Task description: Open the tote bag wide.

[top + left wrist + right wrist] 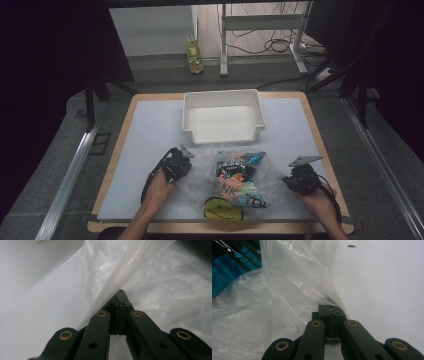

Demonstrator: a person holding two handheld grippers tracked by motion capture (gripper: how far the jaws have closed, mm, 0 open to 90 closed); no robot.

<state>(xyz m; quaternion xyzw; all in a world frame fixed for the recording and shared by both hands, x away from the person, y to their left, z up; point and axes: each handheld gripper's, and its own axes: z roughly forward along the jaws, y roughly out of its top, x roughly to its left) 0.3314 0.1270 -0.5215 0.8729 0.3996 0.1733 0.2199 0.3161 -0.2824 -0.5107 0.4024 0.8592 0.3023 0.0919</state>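
Both tongs are clamped on the clear bag [227, 182]: left gripper [181, 161] at its 9 o'clock edge, right gripper [291, 181] at 3, with the white bin [223, 116] at 12, nearer the left hand.

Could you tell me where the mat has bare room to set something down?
Bare grey mat lies left of the white plastic bin and right of it; the near middle is crowded by the clear plastic bag of snack packets.
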